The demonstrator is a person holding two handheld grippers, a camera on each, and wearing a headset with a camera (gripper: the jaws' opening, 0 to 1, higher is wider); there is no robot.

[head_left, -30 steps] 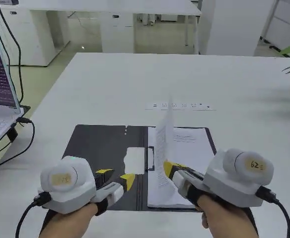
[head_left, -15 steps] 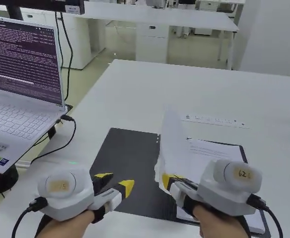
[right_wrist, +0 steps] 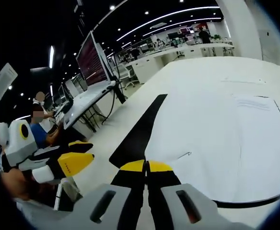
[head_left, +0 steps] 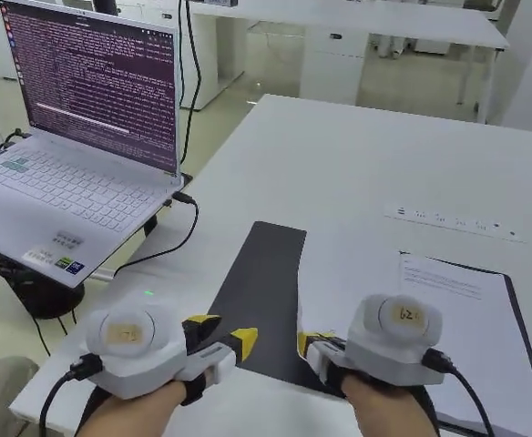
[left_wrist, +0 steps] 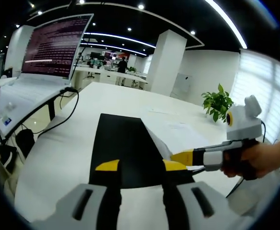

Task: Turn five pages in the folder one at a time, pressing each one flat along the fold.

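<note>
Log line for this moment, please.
right gripper: shut on page, lifted | left gripper: open above folder cover | page: not yet flat

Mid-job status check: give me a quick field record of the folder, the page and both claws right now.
folder: open on the white table, its black left side bare
page: lifted off the paper stack, mid-turn
right claw: shut on the page's near edge
left claw: open, holding nothing, over the folder's near edge
laptop: open, screen lit, left of the folder
</note>
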